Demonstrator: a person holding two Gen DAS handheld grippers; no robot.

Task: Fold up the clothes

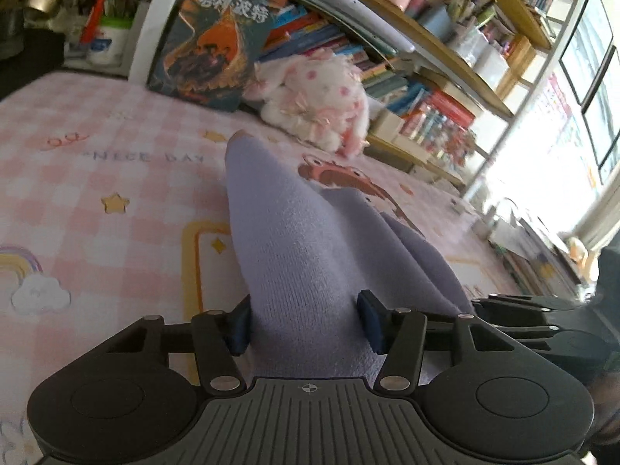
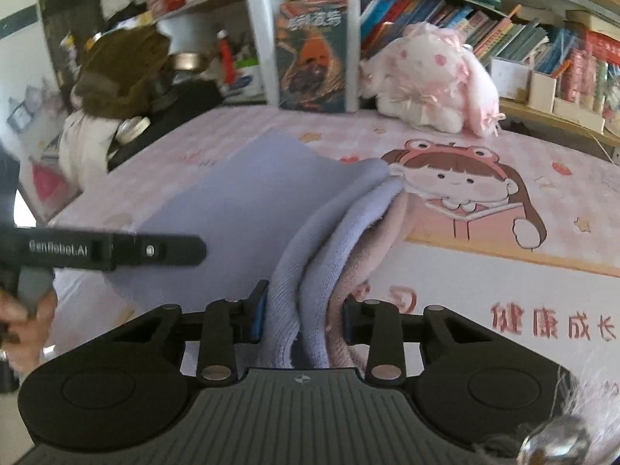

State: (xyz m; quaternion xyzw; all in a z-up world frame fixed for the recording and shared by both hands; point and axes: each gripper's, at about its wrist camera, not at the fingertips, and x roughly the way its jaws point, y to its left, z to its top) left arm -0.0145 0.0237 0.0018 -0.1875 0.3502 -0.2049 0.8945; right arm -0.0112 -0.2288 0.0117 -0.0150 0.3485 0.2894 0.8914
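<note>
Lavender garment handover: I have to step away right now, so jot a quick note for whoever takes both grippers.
Left gripper: shut on lavender garment, fabric bunched between the pads.
Right gripper: shut on the same garment where its pink lining shows.
Garment: near end lifted by both grippers, far part trailing on the pink printed sheet; plush toy sits beyond it by the bookshelf.
Done: both ends gripped.
Left: lay it over into a fold, flatten, release.
</note>
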